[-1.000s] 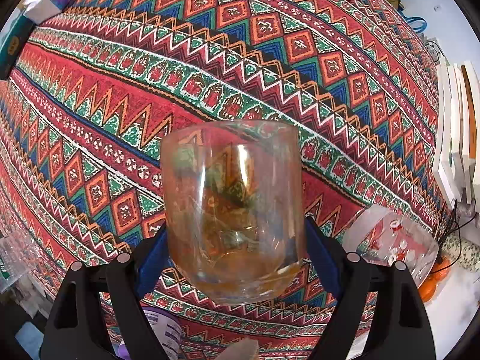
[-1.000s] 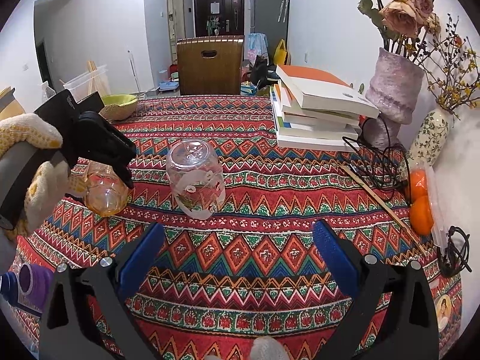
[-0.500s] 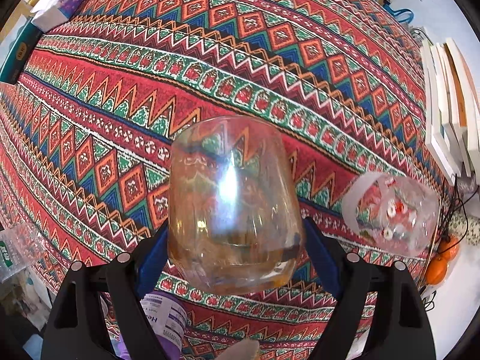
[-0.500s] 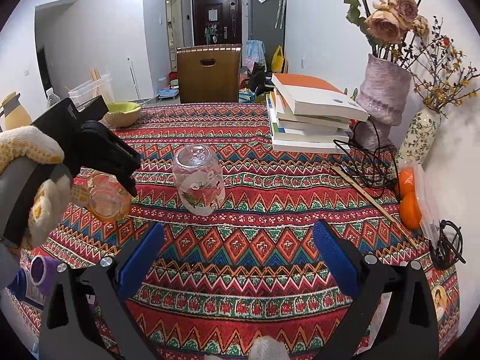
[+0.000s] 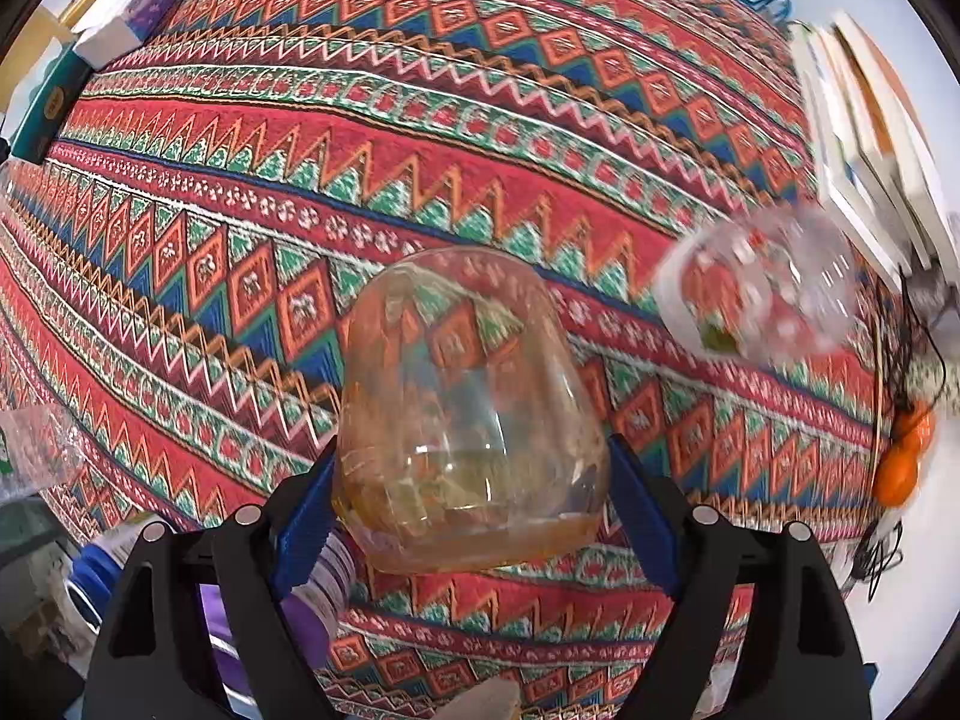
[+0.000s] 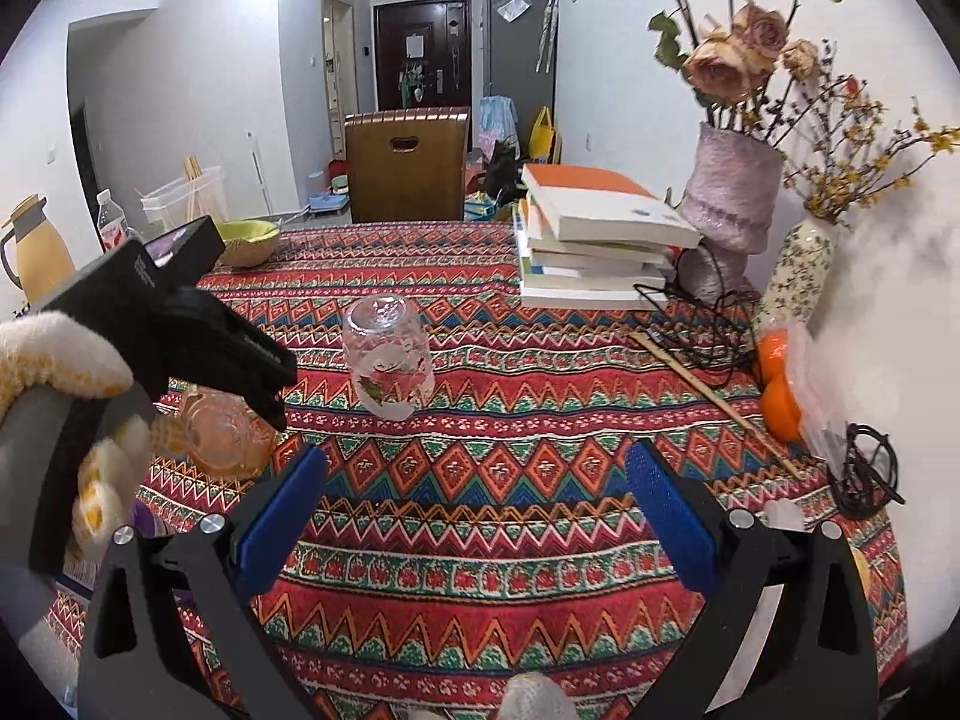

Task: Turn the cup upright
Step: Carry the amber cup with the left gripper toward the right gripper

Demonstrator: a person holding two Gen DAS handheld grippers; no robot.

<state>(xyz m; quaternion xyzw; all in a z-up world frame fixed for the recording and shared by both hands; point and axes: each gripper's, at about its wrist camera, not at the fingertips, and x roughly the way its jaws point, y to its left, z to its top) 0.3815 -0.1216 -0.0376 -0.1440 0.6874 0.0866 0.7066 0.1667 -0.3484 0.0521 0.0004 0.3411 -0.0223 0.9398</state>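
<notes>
Since a second ago the amber cup [image 5: 468, 414] has swung in the left gripper [image 5: 471, 495], its far end tipping further across the striped tablecloth [image 5: 252, 138], and the clear printed cup [image 5: 759, 288] has slid up the right of the left wrist view. That gripper is clenched on the amber cup, blue pads pressing both sides, with the cup carried clear of the cloth. Judging by the tilt, the flip is partway: lifted and turning, not yet set down upright (which end is the mouth is hard to tell through the glass). Only the right wrist view shows the gloved hand [image 6: 66, 396], the clear printed cup [image 6: 389, 357] standing upside down mid-table, and the right gripper [image 6: 477, 495] spread wide, holding nothing.
</notes>
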